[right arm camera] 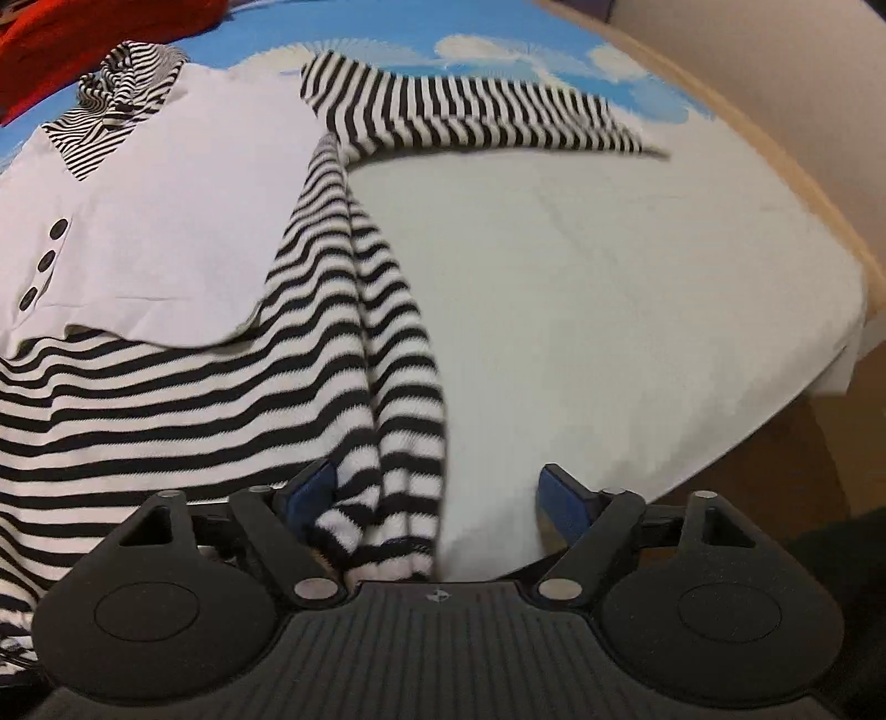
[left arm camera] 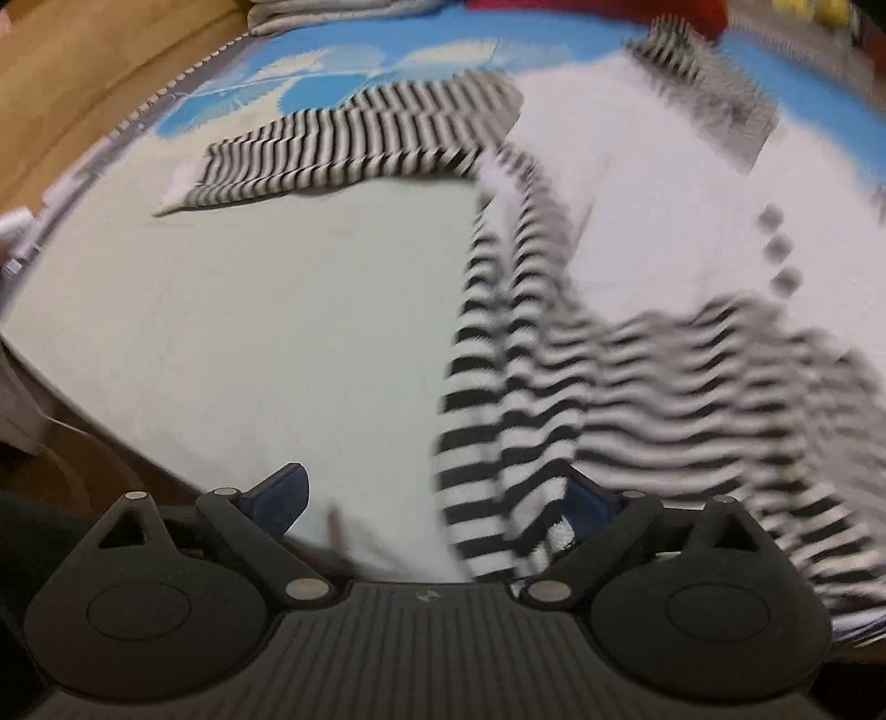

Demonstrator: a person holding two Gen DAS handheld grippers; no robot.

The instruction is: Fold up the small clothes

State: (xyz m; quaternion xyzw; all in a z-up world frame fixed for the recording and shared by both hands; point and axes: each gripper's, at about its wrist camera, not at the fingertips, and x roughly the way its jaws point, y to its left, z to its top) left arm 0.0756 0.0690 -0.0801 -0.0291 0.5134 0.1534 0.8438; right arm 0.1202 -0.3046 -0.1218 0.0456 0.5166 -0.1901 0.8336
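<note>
A small top with a white front, black buttons and black-and-white striped sleeves and hem lies flat on the table; it shows in the left wrist view and the right wrist view. Its sleeves stretch outward. My left gripper is open at the garment's bottom left corner; the striped hem lies between its fingers, against the right pad. My right gripper is open at the bottom right corner; the striped hem lies between its fingers, by the left pad.
The table carries a pale cloth with a blue cloud print at the back. A red item and a grey folded cloth lie at the far edge. The table edge drops off near both grippers.
</note>
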